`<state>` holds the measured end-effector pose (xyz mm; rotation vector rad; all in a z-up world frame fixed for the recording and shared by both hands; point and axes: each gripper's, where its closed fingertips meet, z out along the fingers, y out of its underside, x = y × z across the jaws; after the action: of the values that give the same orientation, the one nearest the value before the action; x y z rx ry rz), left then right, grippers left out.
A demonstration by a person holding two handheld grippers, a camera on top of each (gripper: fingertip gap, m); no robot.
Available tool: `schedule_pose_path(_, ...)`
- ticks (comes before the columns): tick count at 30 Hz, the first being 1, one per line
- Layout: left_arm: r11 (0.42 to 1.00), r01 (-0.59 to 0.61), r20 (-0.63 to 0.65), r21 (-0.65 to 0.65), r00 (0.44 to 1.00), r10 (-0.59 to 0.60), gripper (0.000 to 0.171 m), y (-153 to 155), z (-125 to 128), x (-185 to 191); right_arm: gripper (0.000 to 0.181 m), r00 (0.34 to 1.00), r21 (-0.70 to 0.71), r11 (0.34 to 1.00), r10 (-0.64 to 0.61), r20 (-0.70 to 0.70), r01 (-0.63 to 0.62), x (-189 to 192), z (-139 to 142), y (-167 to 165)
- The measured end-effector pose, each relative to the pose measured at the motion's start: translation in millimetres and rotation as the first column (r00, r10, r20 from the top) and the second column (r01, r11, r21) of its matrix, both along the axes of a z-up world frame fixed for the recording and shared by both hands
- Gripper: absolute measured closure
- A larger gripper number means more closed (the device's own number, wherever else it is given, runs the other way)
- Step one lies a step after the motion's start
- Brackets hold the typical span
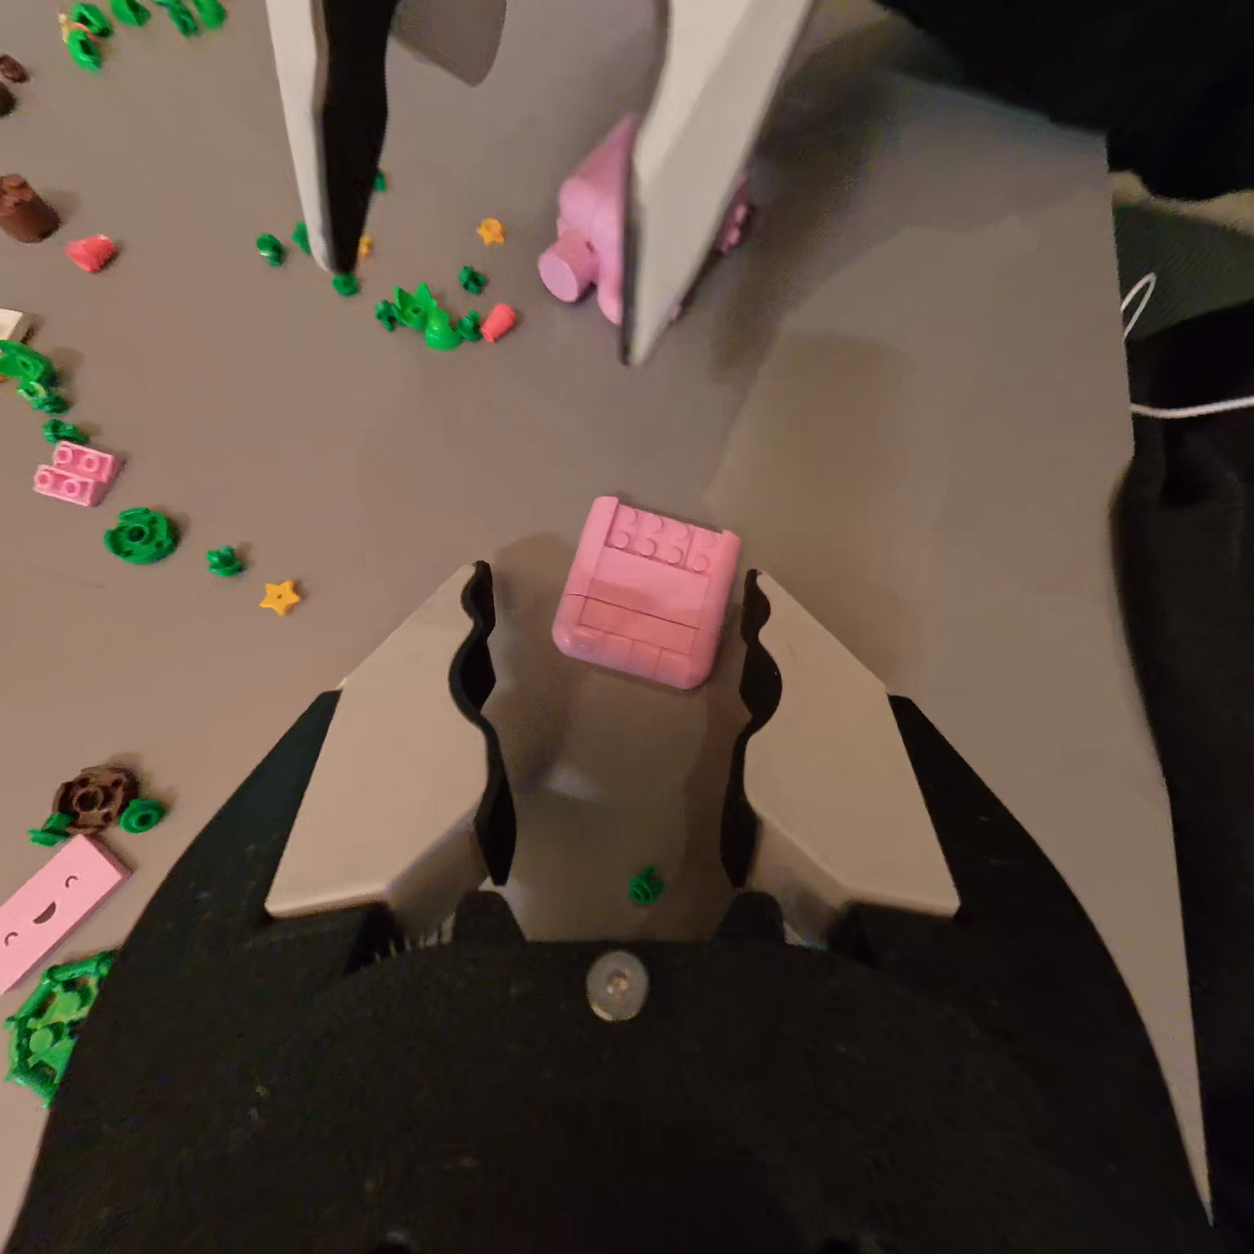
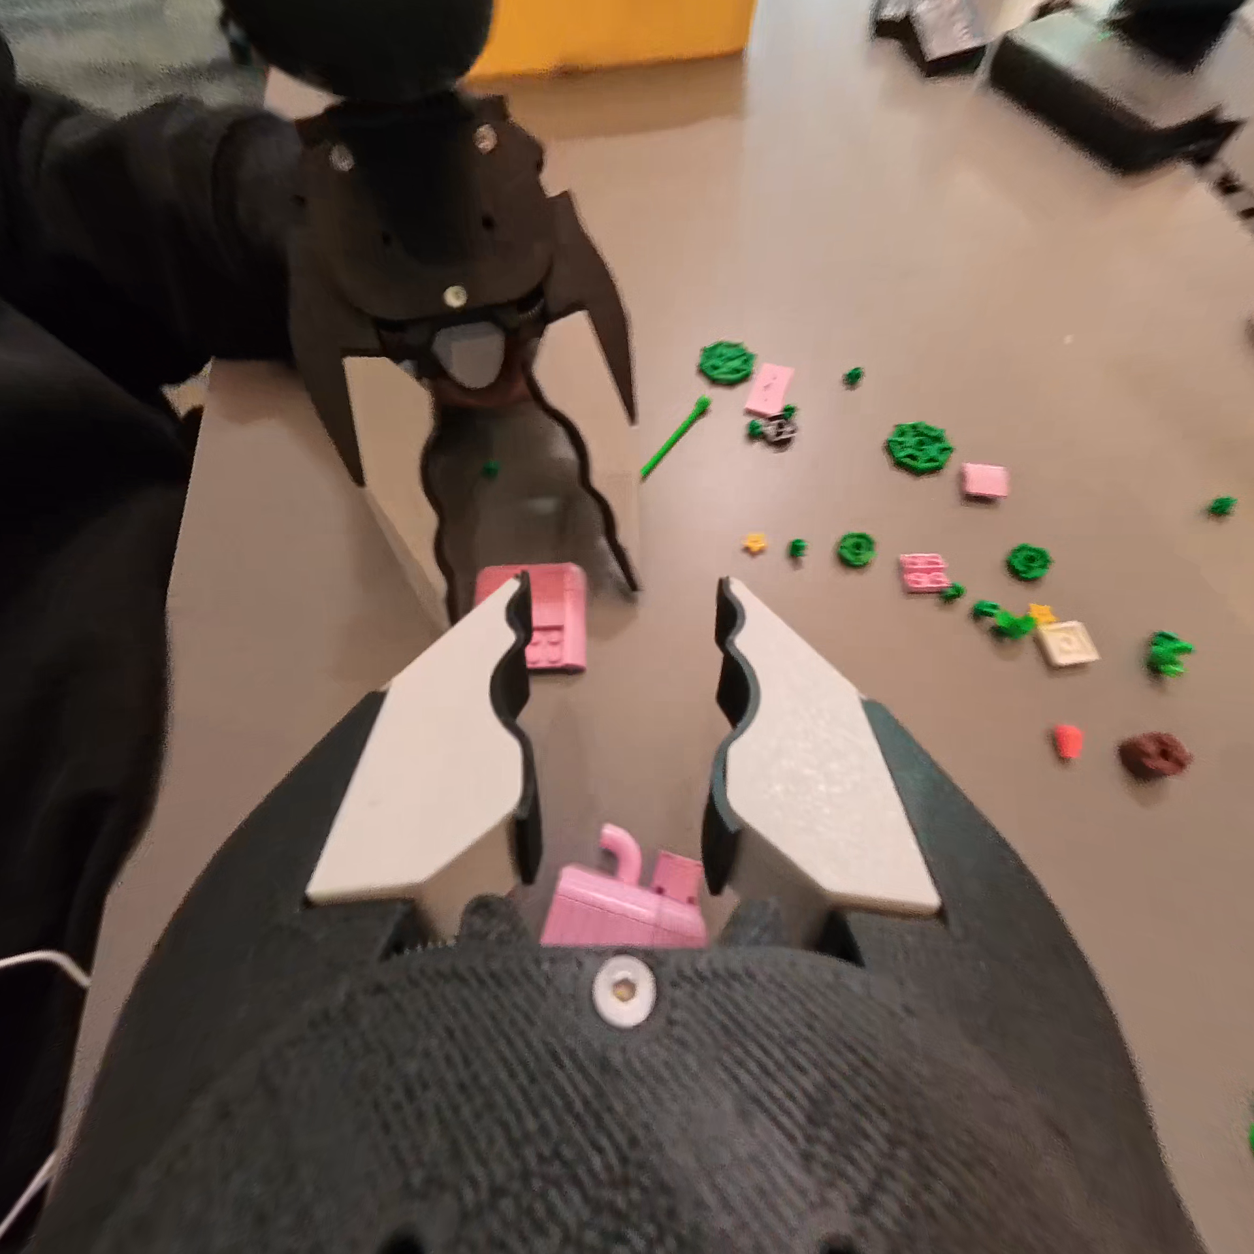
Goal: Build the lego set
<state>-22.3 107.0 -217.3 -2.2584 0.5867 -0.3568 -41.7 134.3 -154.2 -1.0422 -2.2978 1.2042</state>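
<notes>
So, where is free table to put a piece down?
Bare grey table lies between the pink block at the left gripper and the green pieces beyond. The left strip around the stepped pink brick is crowded.

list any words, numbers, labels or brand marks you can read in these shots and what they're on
No words, numbers, labels or brand marks can be read in either view.
The flat pink lego tile bears only a printed smiling face, no letters.
The studs on the pink rounded lego block are too small to show any mark.
The dark items on the far table corner are too blurred to read.
</notes>
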Motion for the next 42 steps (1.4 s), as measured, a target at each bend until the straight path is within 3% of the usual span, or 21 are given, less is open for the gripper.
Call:
schedule_pose_path(5, 0.997, 0.070, -0.026, -0.024, 0.997, -0.071, 0.102, -8.4, -5.2, 9.4, 0.129, 0.991, 0.093, 0.990, 0.094, 0.094, -0.103, 18.9, -27.9, -34.9)
schedule_pose_path(8, 0.996, 0.082, -0.010, -0.032, 0.997, -0.082, 0.106, -10.1, -5.0, 10.8, 0.134, 0.980, 0.106, 0.989, 0.080, 0.180, -0.100, 22.1, -47.5, -41.7)
schedule_pose_path(10, 0.997, 0.072, -0.008, -0.031, 0.997, -0.072, 0.124, -9.2, -4.8, 9.5, 0.138, 0.976, 0.126, 0.987, 0.073, 0.203, -0.100, 23.3, -54.3, -39.8)
schedule_pose_path(15, 0.997, 0.076, -0.016, -0.029, 0.997, -0.076, 0.124, -9.5, -5.2, 10.2, 0.144, 0.978, 0.078, 0.994, 0.057, 0.201, -0.074, 22.3, -43.7, -39.0)
schedule_pose_path(24, 0.996, 0.083, -0.030, -0.012, 0.996, -0.084, 0.125, -10.2, -4.4, 11.2, 0.146, 0.961, 0.082, 0.993, 0.057, 0.272, -0.082, 31.1, -50.0, -38.8)
schedule_pose_path(27, 0.997, 0.068, -0.002, 0.042, 0.998, -0.068, 0.125, -7.5, 5.0, 8.1, 0.147, 0.971, 0.072, 0.997, 0.020, 0.238, -0.038, 23.8, -43.8, -33.9)
schedule_pose_path(32, 0.981, -0.023, -0.029, 0.191, 0.999, 0.029, 0.124, 2.6, 23.8, -15.3, 0.132, 0.982, -0.052, 0.987, -0.147, 0.119, 0.154, -5.0, -13.6, -7.8)
schedule_pose_path(36, 0.926, -0.079, -0.060, 0.370, 0.992, 0.108, 0.124, 9.7, 53.4, -26.0, 0.124, 0.970, -0.294, 0.931, -0.174, 0.170, 0.218, -14.3, 2.3, -5.4)
schedule_pose_path(39, 0.873, -0.097, -0.064, 0.477, 0.988, 0.144, 0.124, 10.7, 73.0, -27.1, 0.142, 0.971, -0.475, 0.861, -0.078, 0.225, 0.180, -11.5, 13.7, -18.6)
schedule_pose_path(41, 0.855, -0.103, -0.060, 0.508, 0.986, 0.155, 0.124, 11.4, 78.1, -25.8, 0.166, 0.975, -0.534, 0.833, -0.029, 0.222, 0.147, -8.8, 19.7, -24.5)
schedule_pose_path(42, 0.855, -0.111, -0.051, 0.507, 0.986, 0.158, 0.124, 12.2, 77.6, -25.6, 0.167, 0.976, -0.541, 0.829, -0.029, 0.214, 0.143, -9.2, 21.1, -24.5)
